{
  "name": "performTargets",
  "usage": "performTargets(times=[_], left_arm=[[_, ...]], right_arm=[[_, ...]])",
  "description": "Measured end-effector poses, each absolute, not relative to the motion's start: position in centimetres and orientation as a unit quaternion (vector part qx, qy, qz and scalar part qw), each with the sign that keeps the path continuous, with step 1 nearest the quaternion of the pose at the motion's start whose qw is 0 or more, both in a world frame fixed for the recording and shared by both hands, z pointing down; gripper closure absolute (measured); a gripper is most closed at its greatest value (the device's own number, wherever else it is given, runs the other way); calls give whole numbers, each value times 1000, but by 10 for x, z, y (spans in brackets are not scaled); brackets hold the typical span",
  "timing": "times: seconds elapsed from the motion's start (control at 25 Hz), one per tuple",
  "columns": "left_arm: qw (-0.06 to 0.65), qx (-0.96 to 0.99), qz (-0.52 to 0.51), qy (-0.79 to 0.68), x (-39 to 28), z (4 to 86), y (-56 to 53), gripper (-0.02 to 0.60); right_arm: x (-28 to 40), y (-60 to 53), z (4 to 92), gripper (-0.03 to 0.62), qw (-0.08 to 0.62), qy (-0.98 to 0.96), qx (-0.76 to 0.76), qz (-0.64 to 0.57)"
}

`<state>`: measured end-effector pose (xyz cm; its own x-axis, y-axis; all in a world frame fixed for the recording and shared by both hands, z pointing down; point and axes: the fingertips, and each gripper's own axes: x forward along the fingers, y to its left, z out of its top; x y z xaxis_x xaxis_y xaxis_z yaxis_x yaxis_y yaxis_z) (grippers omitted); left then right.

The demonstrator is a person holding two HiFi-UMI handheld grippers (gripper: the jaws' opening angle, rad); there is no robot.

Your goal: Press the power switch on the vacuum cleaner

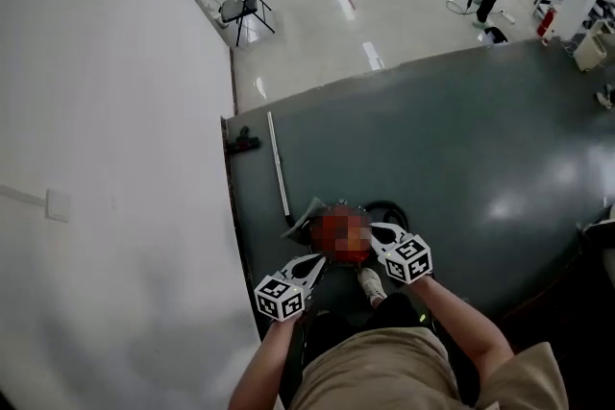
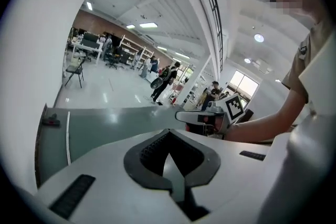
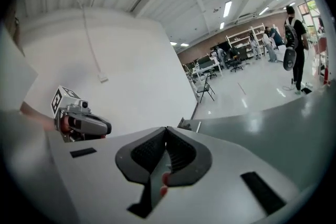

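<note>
Head view alone caught the red vacuum cleaner (image 1: pixel 352 253), down on the dark green floor (image 1: pixel 461 139) between left tool (image 1: pixel 317 262) and right tool (image 1: pixel 380 230), both with jaws pressed together, empty. Couldn't tell its heading; the thin silver tube (image 1: pixel 279 163) beside it ran away along the white wall (image 1: pixel 115 158).

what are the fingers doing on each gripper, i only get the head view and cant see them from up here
observer: left gripper has its fingers pressed together, nothing between them.
operator: and the right
observer: right gripper is shut too, and empty.
operator: what is the left aimed at
observer: out over the green floor toward the open room, not down at anything close.
</note>
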<state>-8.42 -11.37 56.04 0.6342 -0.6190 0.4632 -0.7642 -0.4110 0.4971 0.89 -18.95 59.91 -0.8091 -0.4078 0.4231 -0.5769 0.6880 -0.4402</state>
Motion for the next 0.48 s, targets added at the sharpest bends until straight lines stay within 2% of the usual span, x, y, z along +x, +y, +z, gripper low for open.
performTargets(times=[0.28,0.48], left_arm=[[273,865,30,-419,-103,464,-121,578],[193,884,9,-426,-139,393,-108,578]], right_arm=[[-8,-185,478,583,127,-929,273,214],[-37,-164,404,583,76,-942,250,211]])
